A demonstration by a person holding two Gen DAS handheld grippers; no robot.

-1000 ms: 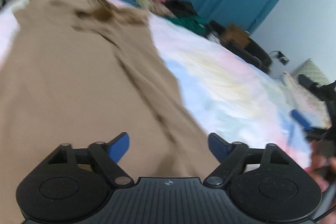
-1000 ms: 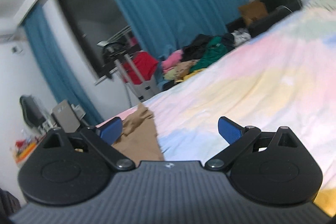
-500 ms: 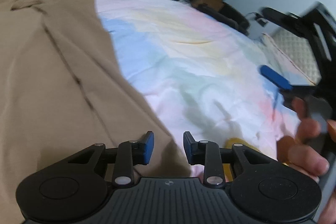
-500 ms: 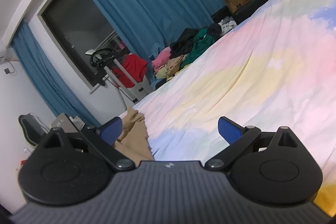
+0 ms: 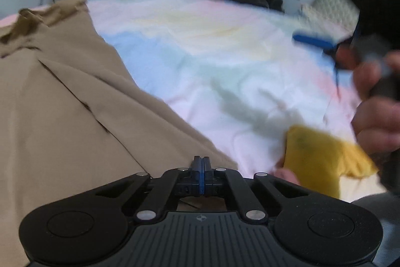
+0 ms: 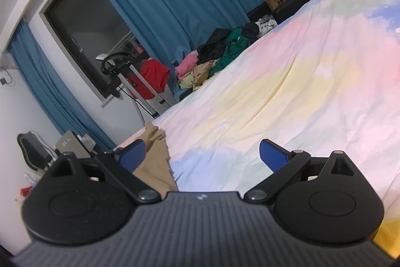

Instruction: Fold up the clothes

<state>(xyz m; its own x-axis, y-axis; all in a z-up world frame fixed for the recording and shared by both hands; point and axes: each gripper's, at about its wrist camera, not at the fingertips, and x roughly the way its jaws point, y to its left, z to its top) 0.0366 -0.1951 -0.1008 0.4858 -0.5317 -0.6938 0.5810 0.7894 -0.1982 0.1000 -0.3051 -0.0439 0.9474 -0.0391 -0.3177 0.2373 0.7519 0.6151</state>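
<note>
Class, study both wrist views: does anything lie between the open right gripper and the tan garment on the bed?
Nothing visible does. In the right wrist view, the right gripper is open above the pastel bedspread, and the tan garment lies just beyond its fingers with only bare bedspread beside it. The left gripper is shut at the garment's edge.

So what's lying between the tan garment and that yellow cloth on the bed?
Only bare pastel bedsheet separates the tan garment from the yellow cloth, seen in the left wrist view.
</note>
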